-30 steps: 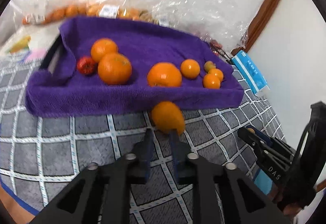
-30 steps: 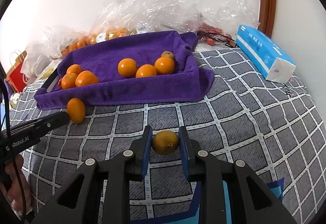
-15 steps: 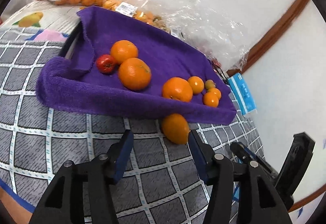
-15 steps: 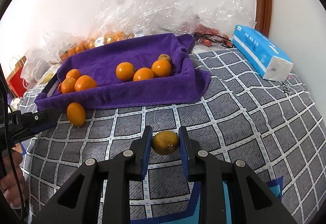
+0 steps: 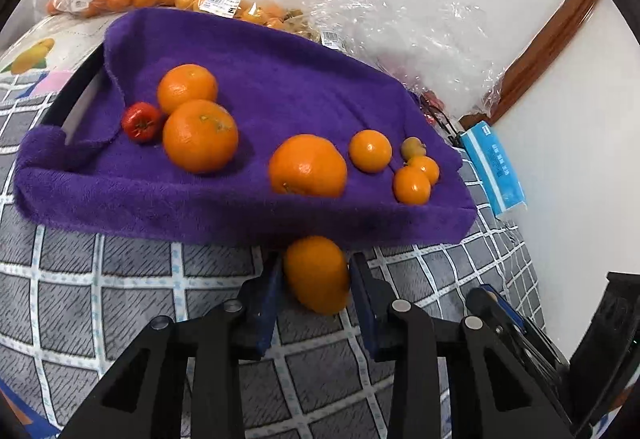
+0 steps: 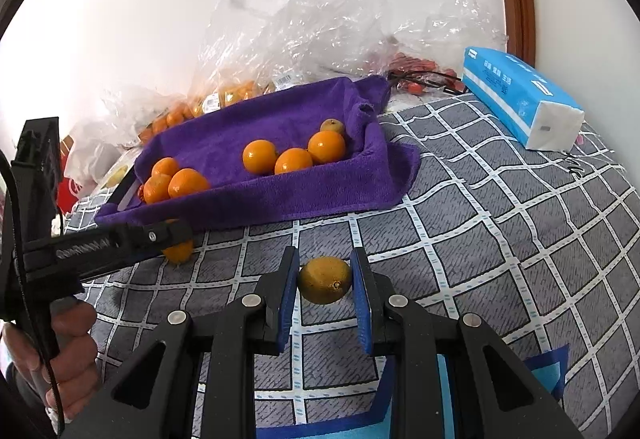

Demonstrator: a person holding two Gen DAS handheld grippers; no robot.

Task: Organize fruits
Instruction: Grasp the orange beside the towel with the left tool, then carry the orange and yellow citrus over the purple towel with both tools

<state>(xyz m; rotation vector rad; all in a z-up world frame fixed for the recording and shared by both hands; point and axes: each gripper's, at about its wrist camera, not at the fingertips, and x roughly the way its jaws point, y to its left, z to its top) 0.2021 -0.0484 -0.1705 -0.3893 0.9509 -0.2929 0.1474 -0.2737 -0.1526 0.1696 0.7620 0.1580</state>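
A tray lined with a purple towel (image 5: pixel 280 87) holds several oranges, a red fruit (image 5: pixel 141 121) and small kumquats. My left gripper (image 5: pixel 316 281) has its fingers on both sides of a loose orange (image 5: pixel 318 273) lying on the checked cloth just in front of the tray; the pads touch or nearly touch it. My right gripper (image 6: pixel 325 281) is shut on a yellowish lemon-like fruit (image 6: pixel 325 279) above the cloth. In the right wrist view the tray (image 6: pixel 280 195) is at the back left, and the left gripper partly hides the loose orange (image 6: pixel 178 249).
Clear plastic bags with more oranges (image 5: pixel 224 5) lie behind the tray against the wall. A blue tissue pack (image 6: pixel 524 107) lies at the right. The grey checked cloth (image 6: pixel 500 239) covers the surface. A hand (image 6: pixel 68 339) holds the left gripper.
My left gripper opened, moved forward and now has its fingers around the loose orange. My right gripper has kept hold of the yellowish fruit, with little movement.
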